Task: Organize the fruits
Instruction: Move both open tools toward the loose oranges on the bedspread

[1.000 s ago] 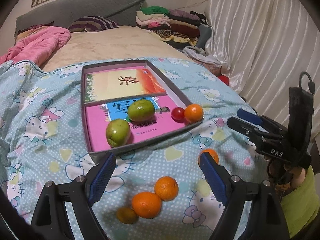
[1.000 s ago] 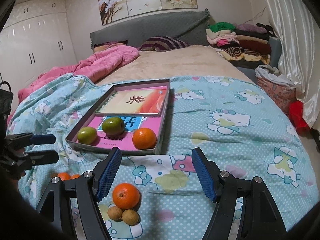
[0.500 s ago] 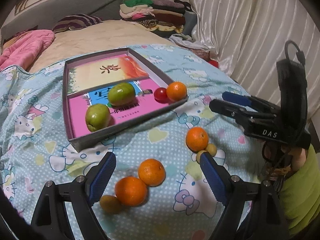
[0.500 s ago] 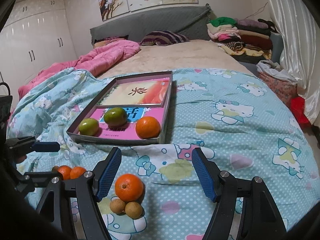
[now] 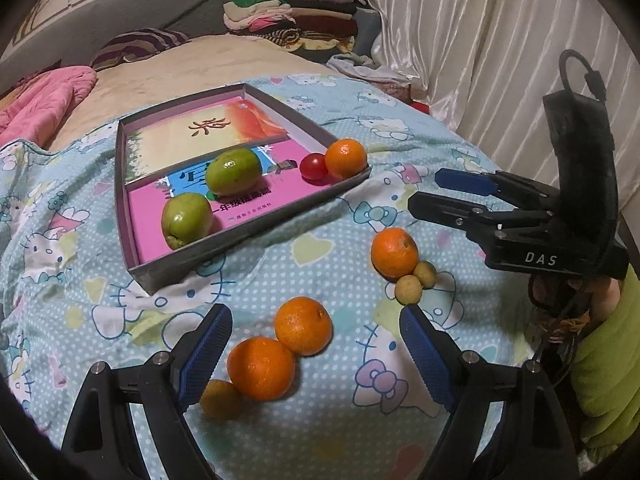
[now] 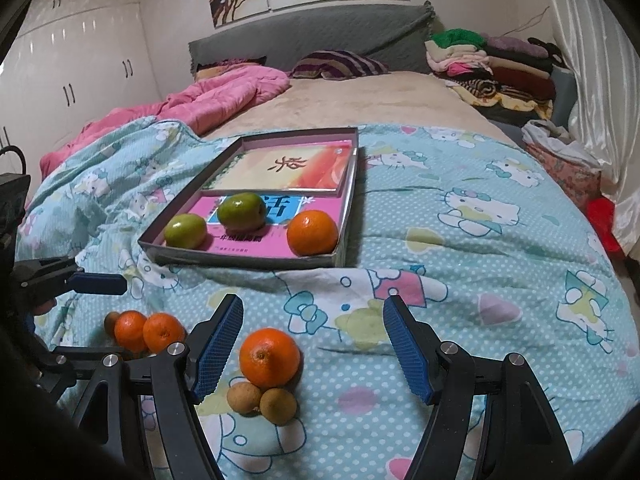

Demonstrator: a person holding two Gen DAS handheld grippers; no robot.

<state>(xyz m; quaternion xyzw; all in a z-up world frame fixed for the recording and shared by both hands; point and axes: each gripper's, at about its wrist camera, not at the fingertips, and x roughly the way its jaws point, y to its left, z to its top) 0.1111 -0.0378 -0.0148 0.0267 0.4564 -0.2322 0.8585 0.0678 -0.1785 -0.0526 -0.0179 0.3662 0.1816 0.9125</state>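
Both blue-padded grippers have dropped closer to the loose fruit lying short of the shallow grey cardboard tray [image 5: 256, 236]. The left gripper [image 5: 316, 344], spread wide, frames two round oranges [image 5: 280, 346]; the right gripper [image 6: 312, 340], also spread, frames a lone orange [image 6: 269, 357]. A pickup looks imminent.

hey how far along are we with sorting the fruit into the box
Partly done. The box holds two green fruits, a tomato and one orange. Nothing is in hand: left gripper and right gripper are both open. Still on the blanket: three oranges and three small brown fruits.
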